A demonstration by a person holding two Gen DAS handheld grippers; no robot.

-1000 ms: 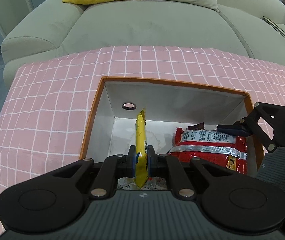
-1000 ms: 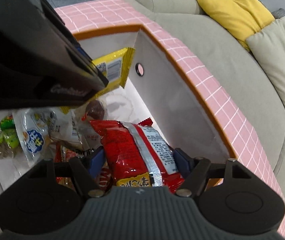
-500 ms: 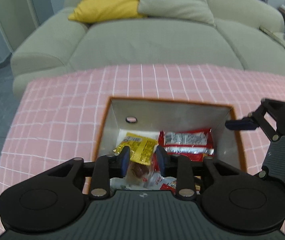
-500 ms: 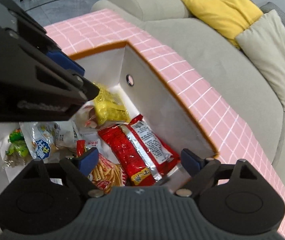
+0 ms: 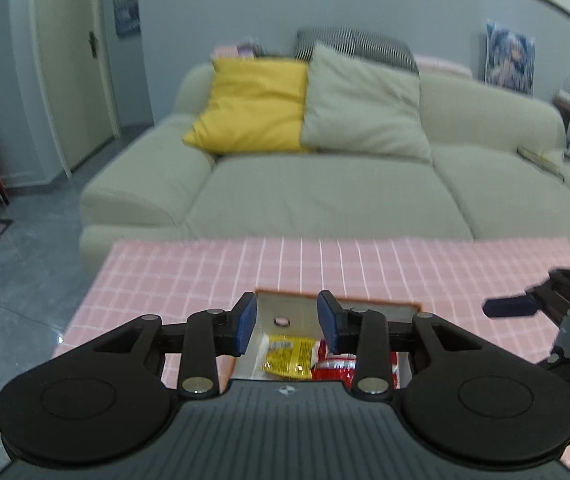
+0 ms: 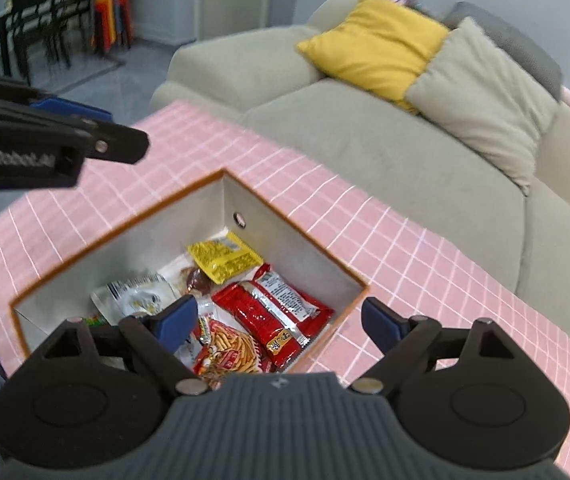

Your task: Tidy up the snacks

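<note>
The box (image 6: 317, 248), orange-rimmed and open on top, sits on the pink cloth (image 6: 425, 264) and serves as the landmark. Going left to right inside it as the right wrist view shows it: a white packet (image 6: 133, 298) lies at its left end, a yellow packet (image 6: 225, 260) lies flat near the far wall with the round hole, an orange packet of sticks (image 6: 233, 354) lies at the near side, and a red packet (image 6: 277, 314) lies along its right side, one end near the right corner.

The left gripper (image 5: 287, 322) is above the near rim of the box, its jaws have just been opening and nothing is between them; the yellow packet lies loose on the box floor below. The right gripper (image 6: 277, 324) is above the right corner of the box, spread wide and empty, the red packet below it untouched by the pads.

Both packets look delivered, so this step seems finished. No snack shows on the cloth outside the box in these views, though much of the cloth is hidden, so whether more remain to be gathered cannot be told.
</note>
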